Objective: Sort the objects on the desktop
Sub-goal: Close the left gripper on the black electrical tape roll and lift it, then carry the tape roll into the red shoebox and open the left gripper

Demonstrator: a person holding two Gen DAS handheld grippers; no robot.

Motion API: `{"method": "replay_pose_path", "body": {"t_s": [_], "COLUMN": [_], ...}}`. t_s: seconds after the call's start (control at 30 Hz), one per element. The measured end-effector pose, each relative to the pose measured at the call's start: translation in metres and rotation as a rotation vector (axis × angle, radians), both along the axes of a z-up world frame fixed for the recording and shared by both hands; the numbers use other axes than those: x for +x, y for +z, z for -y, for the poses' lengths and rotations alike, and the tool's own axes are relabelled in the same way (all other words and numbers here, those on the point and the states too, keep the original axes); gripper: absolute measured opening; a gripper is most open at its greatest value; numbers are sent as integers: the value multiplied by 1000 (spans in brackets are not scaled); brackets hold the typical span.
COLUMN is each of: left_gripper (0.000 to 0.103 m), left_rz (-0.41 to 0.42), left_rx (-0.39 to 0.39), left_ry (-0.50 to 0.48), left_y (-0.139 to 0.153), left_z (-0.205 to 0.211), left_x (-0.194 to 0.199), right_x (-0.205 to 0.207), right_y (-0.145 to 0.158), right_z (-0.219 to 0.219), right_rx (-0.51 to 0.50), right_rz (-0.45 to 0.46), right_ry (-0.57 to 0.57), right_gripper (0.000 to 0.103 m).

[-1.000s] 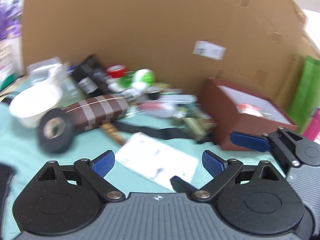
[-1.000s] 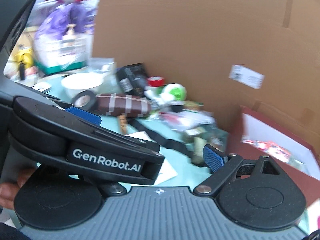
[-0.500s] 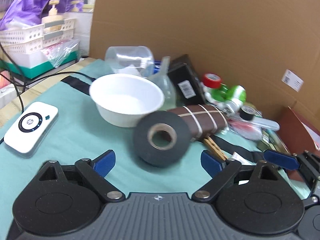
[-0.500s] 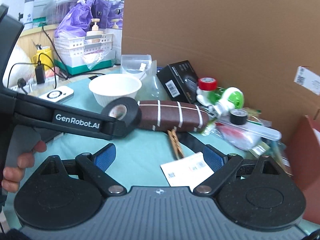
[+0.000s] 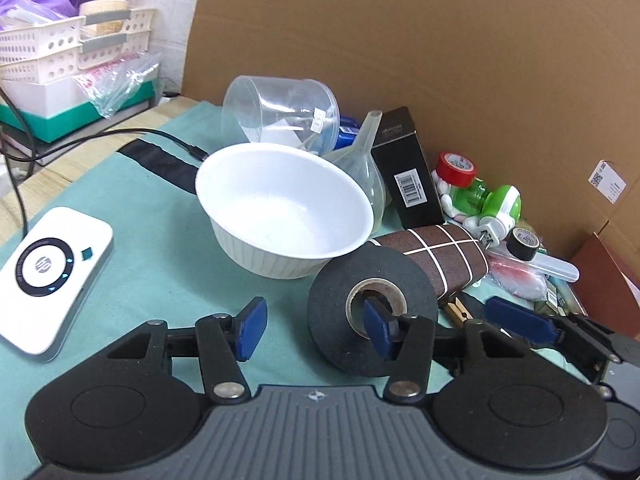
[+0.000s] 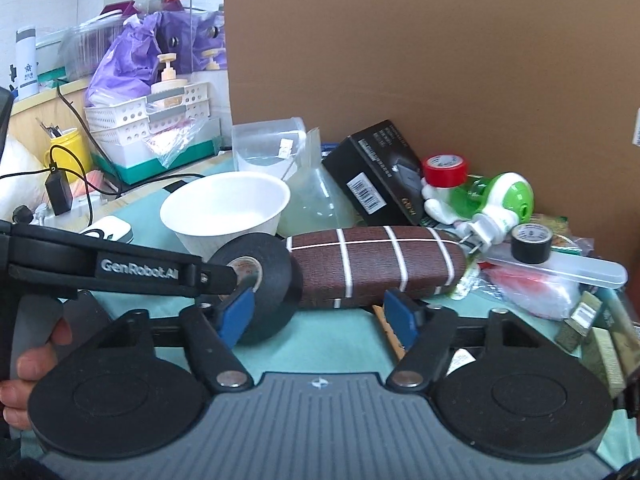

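From the left wrist, the big black roll of tape with a tan cardboard core [image 5: 372,312] stands on edge on the teal cloth [image 5: 152,280], propped against the brown glasses case with white stripes [image 5: 444,260] behind it, which likely keeps it from rolling. The left gripper [image 5: 312,332] has just been closing: its right-hand finger pokes into the roll's core and the other stands outside the rim, so the roll's wall sits between the jaws, not yet visibly pinched. The white ribbed bowl [image 5: 284,208] sits just behind the roll.

From the right wrist, the right gripper [image 6: 320,314] has also just been narrowing, its pads apart on either side of the near end of the case [image 6: 376,264], beside the roll [image 6: 260,276]. It grips nothing yet; I judge it means to take the case while the left gripper [image 6: 224,276] lifts the roll.
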State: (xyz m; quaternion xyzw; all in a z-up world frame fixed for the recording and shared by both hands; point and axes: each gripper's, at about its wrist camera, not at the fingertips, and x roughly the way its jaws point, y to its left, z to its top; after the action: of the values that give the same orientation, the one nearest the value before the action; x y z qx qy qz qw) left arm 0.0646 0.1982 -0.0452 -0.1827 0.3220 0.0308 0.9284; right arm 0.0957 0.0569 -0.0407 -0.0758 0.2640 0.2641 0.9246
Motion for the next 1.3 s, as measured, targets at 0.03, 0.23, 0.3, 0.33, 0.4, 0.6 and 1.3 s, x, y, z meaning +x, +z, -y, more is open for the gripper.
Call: {"method": "replay_pose_path", "body": {"t_s": [0.03, 0.23, 0.3, 0.33, 0.4, 0.6, 1.3], "left_gripper": [55, 49, 40, 34, 34, 33, 32], "left_rz": [0, 3, -4, -5, 0, -19, -39], "left_rx": [-3, -32, -59, -74, -57, -58, -52], "left_ry": [-3, -30, -45, -50, -54, -129, -261], "left_y": [0, 0, -2, -2, -2, 2, 1], "left_z": [0, -4, -5, -5, -2, 15, 93], "left_x": [2, 10, 12, 12, 9, -4, -31], "right_x": [0, 2, 4, 5, 5, -3, -53], "right_y": [-1, -4, -5, -6, -8, -5, -9], "right_z": [-2, -14, -18, -21, -24, -11, 79], "right_rx": [0, 14, 10, 9, 4, -5, 54], "right_rz": [-4, -10, -8, -11, -7, -20, -72], "right_ry": [7, 55, 69, 71, 62, 31, -116], "right_gripper": [60, 44, 34, 34, 33, 28, 27]}}
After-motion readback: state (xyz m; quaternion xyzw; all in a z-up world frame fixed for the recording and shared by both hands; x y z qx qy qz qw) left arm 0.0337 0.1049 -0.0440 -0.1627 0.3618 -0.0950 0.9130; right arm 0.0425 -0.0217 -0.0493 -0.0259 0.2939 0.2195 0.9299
